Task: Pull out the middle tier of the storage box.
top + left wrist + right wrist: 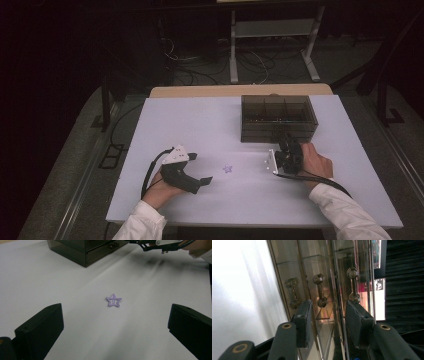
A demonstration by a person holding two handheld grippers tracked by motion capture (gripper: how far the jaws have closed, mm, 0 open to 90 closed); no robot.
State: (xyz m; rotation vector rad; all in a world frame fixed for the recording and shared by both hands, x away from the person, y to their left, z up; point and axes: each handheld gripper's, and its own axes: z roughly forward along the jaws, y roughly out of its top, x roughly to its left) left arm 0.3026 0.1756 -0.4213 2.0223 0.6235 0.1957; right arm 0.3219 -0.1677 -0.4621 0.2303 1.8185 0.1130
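White desk [200, 125] in a dark room: the right gripper [286, 150] lies rolled on its side against the smoked drawer box [278, 118], jaws apart astride a drawer knob [320, 290], pads clear. The left gripper [199, 169] rests near-left, jaws wide apart, its view showing the purple star clip [114, 300] lying between them, untouched.

A white table [200, 125] is carrying two things. A dark, see-through drawer box [278, 118] is sitting at its far right part (its small knobs are facing the person), and a purple star clip [228, 169] is lying flat near the middle, well apart from the box. The table's wooden far edge [240, 90] is showing beyond the white top.
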